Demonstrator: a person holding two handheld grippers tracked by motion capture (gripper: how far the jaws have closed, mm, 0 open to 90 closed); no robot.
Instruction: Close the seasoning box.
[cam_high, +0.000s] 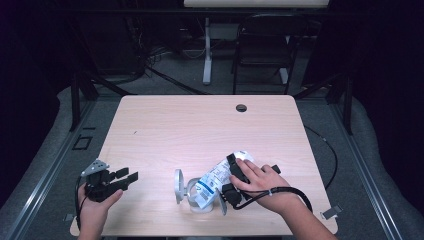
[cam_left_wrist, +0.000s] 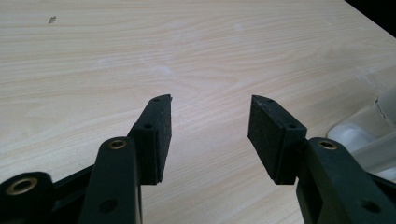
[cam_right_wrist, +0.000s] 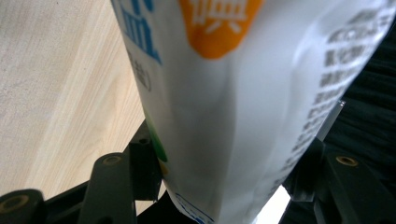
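High view: the left gripper (cam_high: 125, 178) sits at about 8 o'clock on the table (cam_high: 200, 125), held in the left hand (cam_high: 97, 200), jaws spread with nothing between them. At about 5 o'clock the right gripper (cam_high: 231, 175), under the right hand (cam_high: 257, 180), clamps a white pouch (cam_high: 212, 182) whose lower end dips into a clear jar (cam_high: 192, 192) lying on its side.

Left gripper view: both black pads (cam_left_wrist: 161, 135) stand apart over bare wood; the jar's edge (cam_left_wrist: 369, 135) shows at 3 o'clock.

Right gripper view: the pouch (cam_right_wrist: 224, 121), printed blue and orange, fills the gap between the jaws, pressed on both sides.
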